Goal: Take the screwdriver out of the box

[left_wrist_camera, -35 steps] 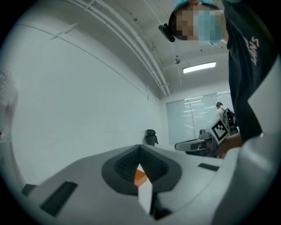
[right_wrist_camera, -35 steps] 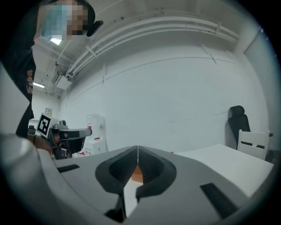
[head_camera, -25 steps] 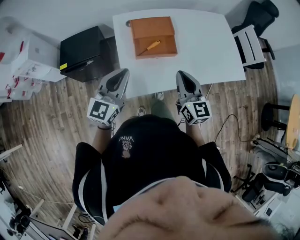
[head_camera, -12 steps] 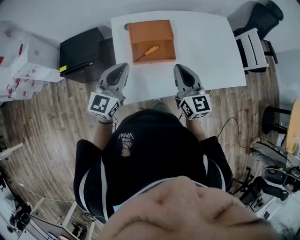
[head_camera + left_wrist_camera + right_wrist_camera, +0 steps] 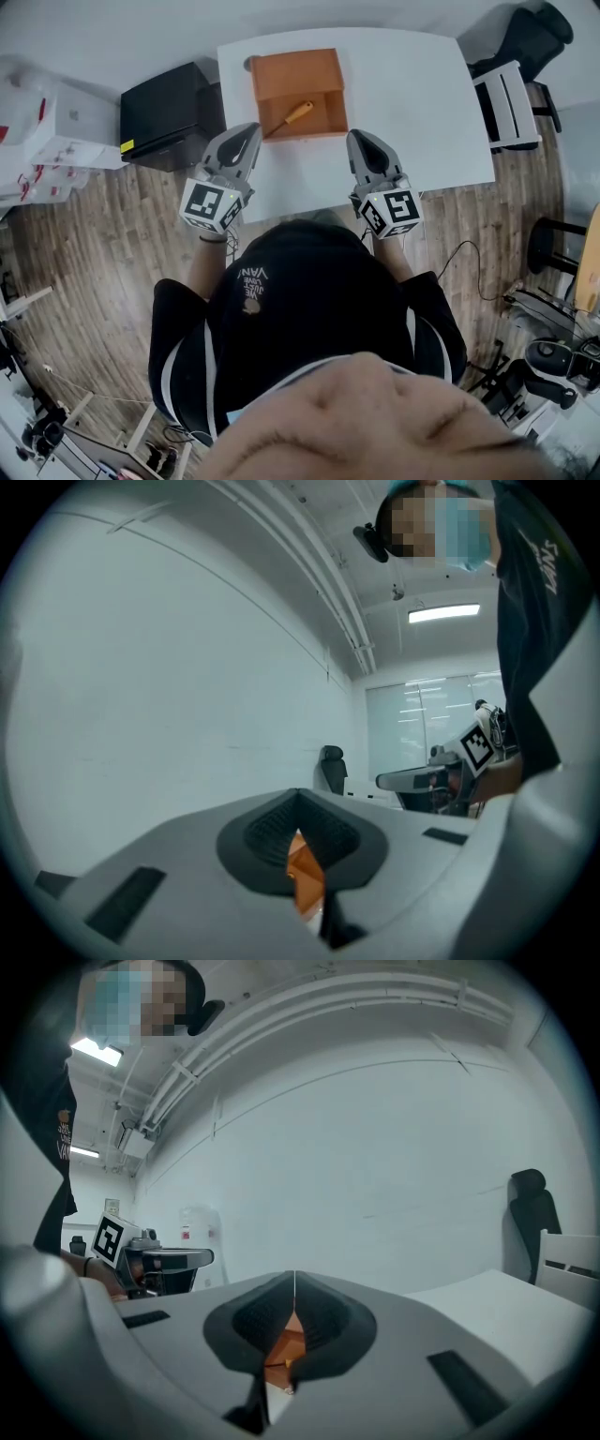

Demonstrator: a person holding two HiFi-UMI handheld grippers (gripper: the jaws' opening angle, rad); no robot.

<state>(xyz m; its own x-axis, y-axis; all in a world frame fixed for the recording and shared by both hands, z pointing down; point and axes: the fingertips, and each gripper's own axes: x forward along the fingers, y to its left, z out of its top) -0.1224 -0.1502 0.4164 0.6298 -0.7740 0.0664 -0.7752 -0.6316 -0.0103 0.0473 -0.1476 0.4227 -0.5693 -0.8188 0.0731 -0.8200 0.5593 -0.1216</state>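
Both my grey left gripper [image 5: 248, 132] and right gripper [image 5: 357, 140], jaws closed and empty, face the open orange box [image 5: 296, 69] where the orange-handled screwdriver [image 5: 290, 116] lies, likely light, stiff, best pinched across its thicker handle.

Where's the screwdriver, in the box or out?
In. The screwdriver lies diagonally on the floor of the open orange box.

A white bench [image 5: 412, 122] stands at 12 o'clock on a brown wood floor [image 5: 103, 262]. A black cabinet [image 5: 164, 112] sits at 10 o'clock, a chair [image 5: 511, 98] at 2 o'clock. The wall [image 5: 141, 667] is white, and a long lamp [image 5: 443, 614] shines above.
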